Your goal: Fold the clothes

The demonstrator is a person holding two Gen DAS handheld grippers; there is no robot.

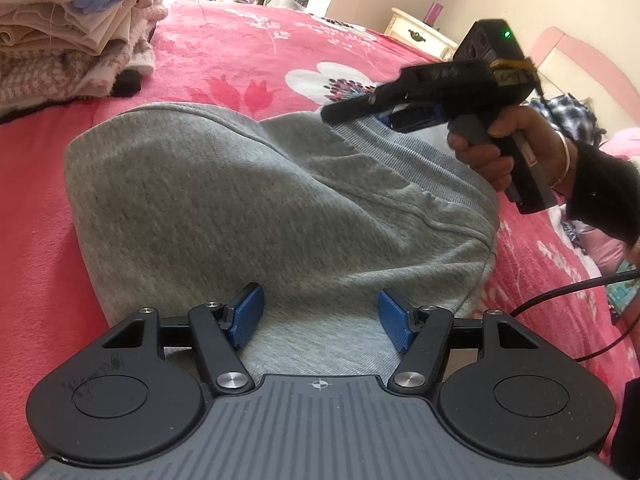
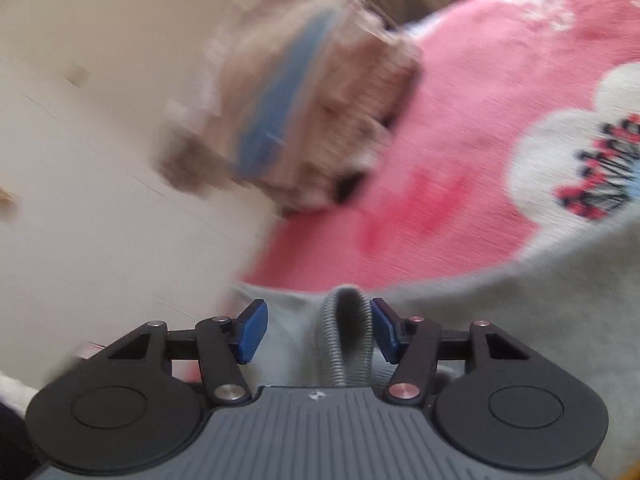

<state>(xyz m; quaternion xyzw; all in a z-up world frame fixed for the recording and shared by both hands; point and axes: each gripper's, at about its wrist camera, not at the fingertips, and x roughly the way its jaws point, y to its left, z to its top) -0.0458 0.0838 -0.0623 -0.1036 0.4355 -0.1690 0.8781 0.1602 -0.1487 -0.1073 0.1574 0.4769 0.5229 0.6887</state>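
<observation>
Left wrist view: a grey sweatshirt point(image 1: 256, 208) lies bunched on the pink flowered bed cover point(image 1: 224, 52). The left gripper point(image 1: 320, 316) hangs over the garment's near part with its blue fingers point(image 1: 246, 314) apart; the cloth lies beneath them, unpinched. At upper right a hand point(image 1: 488, 152) holds the right gripper point(image 1: 360, 110) by its handle, its tip at the garment's ribbed far edge. A stack of folded clothes point(image 1: 68, 28) sits at upper left on the bed, apart from the sweatshirt. A white nightstand point(image 1: 420, 34) stands by the wall.

Right wrist view, heavily blurred: a ribbed grey fold point(image 2: 346, 336) stands up between the right gripper's blue fingers point(image 2: 252, 332), which are apart. The fold lies close against the right-hand finger; whether they touch cannot be told. The left-hand finger is clear of it.
</observation>
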